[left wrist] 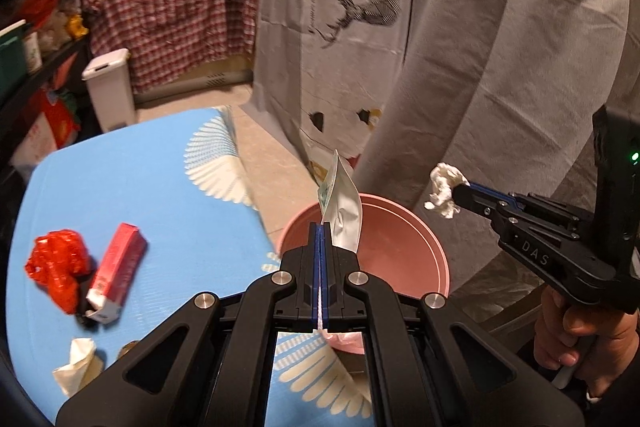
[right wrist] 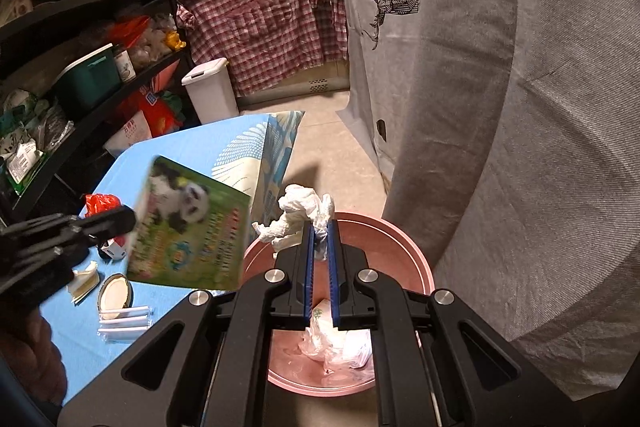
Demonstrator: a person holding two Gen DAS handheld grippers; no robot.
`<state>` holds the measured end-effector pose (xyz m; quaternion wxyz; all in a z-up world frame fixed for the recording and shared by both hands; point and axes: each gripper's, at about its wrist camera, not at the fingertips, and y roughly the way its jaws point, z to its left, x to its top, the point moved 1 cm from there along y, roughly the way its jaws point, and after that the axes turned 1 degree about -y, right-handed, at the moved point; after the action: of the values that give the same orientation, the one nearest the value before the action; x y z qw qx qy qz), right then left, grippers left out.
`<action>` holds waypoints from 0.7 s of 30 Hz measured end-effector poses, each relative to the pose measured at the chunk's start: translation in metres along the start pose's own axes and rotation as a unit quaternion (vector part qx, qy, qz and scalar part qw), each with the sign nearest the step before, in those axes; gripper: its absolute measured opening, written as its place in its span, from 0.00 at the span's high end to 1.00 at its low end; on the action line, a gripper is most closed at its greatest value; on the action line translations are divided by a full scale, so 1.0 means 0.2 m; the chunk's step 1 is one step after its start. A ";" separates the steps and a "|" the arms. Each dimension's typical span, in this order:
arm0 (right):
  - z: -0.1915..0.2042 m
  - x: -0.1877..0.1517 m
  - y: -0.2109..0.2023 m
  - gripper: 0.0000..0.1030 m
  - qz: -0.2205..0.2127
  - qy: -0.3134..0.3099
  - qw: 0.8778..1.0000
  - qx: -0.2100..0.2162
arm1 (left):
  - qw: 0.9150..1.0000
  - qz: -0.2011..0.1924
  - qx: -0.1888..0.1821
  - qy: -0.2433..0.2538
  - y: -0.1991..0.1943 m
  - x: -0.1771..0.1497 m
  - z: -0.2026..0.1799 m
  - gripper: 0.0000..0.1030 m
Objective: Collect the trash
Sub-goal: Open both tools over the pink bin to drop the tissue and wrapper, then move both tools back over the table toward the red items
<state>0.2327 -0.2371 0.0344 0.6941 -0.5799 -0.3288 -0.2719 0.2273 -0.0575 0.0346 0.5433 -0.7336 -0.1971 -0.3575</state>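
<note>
The left gripper [left wrist: 322, 227] is clamped on a flat packet [left wrist: 342, 211], the right gripper [right wrist: 320, 233] on a crumpled tissue [right wrist: 298, 213]. Both hang over the pink bin [right wrist: 420, 263], low in each frame. Best to centre each over the opening, then part the jaws.

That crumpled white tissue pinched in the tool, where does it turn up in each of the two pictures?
Left wrist view: the crumpled white tissue sits at right of centre, held at the tip of the right gripper coming in from the right edge.
Right wrist view: it sits near the middle, at the tips of that gripper's own fingers.
Shared landmark: the pink bucket on the floor beneath.
</note>
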 end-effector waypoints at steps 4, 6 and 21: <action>-0.02 -0.01 0.03 0.90 0.009 0.000 1.000 -0.008 | 1.000 0.008 -0.012 0.008 0.07 0.01 -0.04 1.00; -0.03 -0.01 0.05 0.89 0.014 0.004 1.000 -0.015 | 1.000 0.017 -0.023 0.007 0.10 0.01 -0.04 0.99; -0.07 -0.01 0.07 0.59 0.010 0.014 0.999 -0.029 | 0.999 0.015 -0.029 -0.023 0.08 0.03 0.06 0.76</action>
<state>0.2436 -0.2479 0.0237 0.6846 -0.5988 -0.3049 -0.2824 0.2457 -0.0523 0.0261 0.5221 -0.7601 -0.1885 -0.3378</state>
